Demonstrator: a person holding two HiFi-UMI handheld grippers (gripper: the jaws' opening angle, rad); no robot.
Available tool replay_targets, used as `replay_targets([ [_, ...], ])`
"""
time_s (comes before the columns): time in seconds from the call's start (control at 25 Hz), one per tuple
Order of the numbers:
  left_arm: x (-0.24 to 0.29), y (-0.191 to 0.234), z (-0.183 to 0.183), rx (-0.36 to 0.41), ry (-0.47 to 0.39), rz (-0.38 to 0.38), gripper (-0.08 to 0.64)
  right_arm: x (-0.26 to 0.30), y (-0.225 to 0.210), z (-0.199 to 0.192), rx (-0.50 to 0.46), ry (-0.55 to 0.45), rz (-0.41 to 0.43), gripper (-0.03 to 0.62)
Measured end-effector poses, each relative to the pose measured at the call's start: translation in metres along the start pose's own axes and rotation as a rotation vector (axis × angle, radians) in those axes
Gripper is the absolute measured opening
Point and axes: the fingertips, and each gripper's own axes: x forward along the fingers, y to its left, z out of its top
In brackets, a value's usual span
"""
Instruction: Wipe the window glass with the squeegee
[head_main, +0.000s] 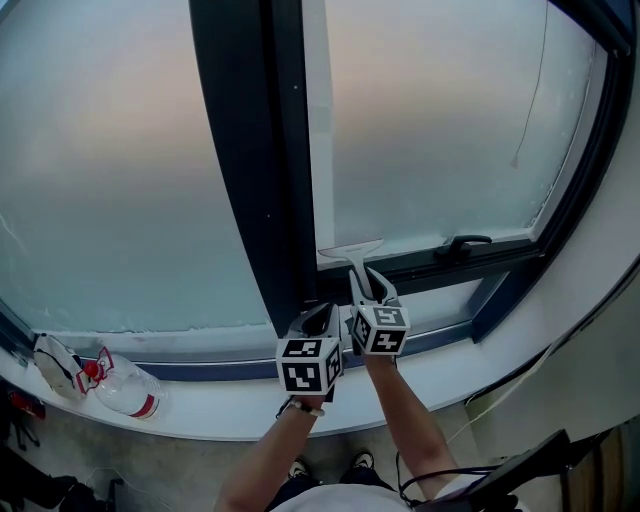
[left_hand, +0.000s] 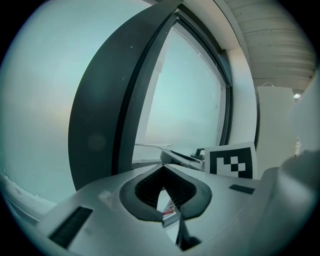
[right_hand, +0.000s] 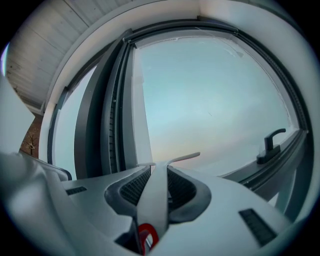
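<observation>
Down at the bottom edge of the right-hand pane, the white plastic squeegee (head_main: 352, 250) has its blade lying level against the frosted window glass (head_main: 440, 110), roughly 12 o'clock from the right gripper (head_main: 370, 285). Can't really tell if the blade's actually touching. That gripper is clamped tight on the squeegee's handle, which runs straight up the middle between its ribbed pads.

The left gripper (head_main: 320, 318) is just beside it, at about 8 o'clock, with its jaws pinched together at the tips and nothing in them.

Stuff around: the wide dark vertical window post (head_main: 255, 150) rises at 12 o'clock from the left gripper, right next to the blade's left end. A black lever window handle (head_main: 462, 243) sits at 3 o'clock from the blade on the dark lower frame. Way off at 8 o'clock on the white sill (head_main: 240, 410) lies a clear plastic bottle with a red label (head_main: 128, 388), with a crumpled white bag (head_main: 55, 365) beside it.
</observation>
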Motion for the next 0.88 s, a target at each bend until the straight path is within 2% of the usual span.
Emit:
replay_targets([
  [0.24,0.007,0.006,-0.017,-0.019,0.033,0.005,0.000,0.001,0.000,-0.016,-0.030,0.024,-0.007,0.092],
  [0.68,0.016,0.004,-0.029,-0.032,0.059,-0.021,0.000,0.004,-0.004,-0.029,0.006,0.038,-0.015,0.092],
  [0.8,0.016,0.002,-0.022,-0.024,0.051,-0.031,0.000,-0.003,-0.002,-0.015,0.029,0.017,-0.002,0.092],
  [0.88,0.017,-0.001,-0.007,-0.008,0.032,-0.037,0.000,-0.009,-0.002,0.014,0.020,-0.026,0.009,0.092],
])
